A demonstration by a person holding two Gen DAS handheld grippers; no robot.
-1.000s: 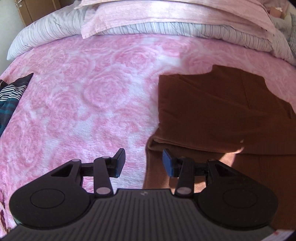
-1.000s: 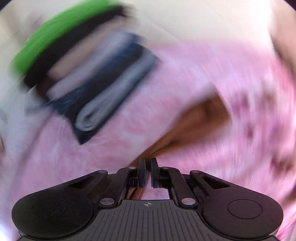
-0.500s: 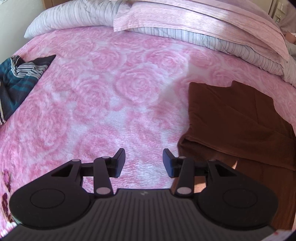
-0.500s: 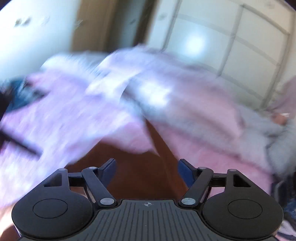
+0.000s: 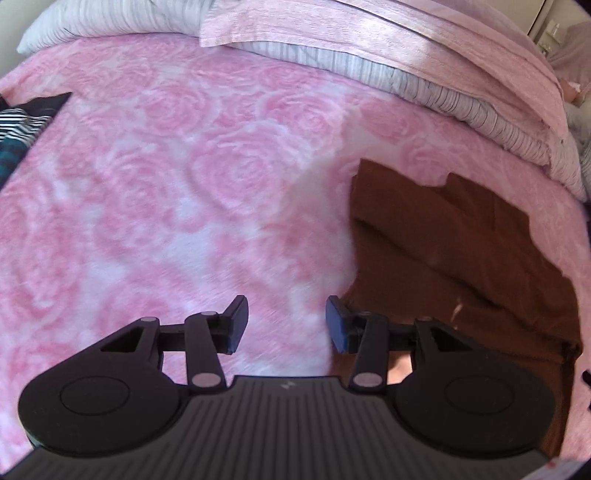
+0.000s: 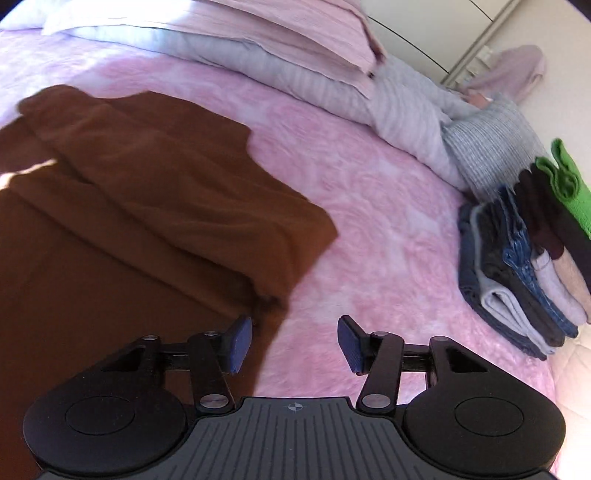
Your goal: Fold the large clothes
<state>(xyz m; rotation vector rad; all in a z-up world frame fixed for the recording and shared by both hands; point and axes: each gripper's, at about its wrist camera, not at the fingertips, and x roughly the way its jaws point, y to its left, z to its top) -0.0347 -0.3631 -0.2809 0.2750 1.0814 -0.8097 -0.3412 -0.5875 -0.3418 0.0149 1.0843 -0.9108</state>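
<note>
On the pink bedspread (image 5: 184,184) your brown garment (image 6: 129,206) looks soft and limp; pinch its near corners. Left gripper (image 5: 284,325) gapes empty; right gripper (image 6: 293,345) is closing on nothing.

Left tongs (image 5: 287,325) apart, empty — over pink bedspread (image 5: 177,192); brown garment (image 5: 461,258) beside, perhaps folded.

Right hand-held gripper (image 6: 294,345) unclamped, now closing.

Pink rose blanket (image 5: 184,206), striped pillows (image 5: 369,62), possibly wardrobe doors (image 6: 443,26)
</note>
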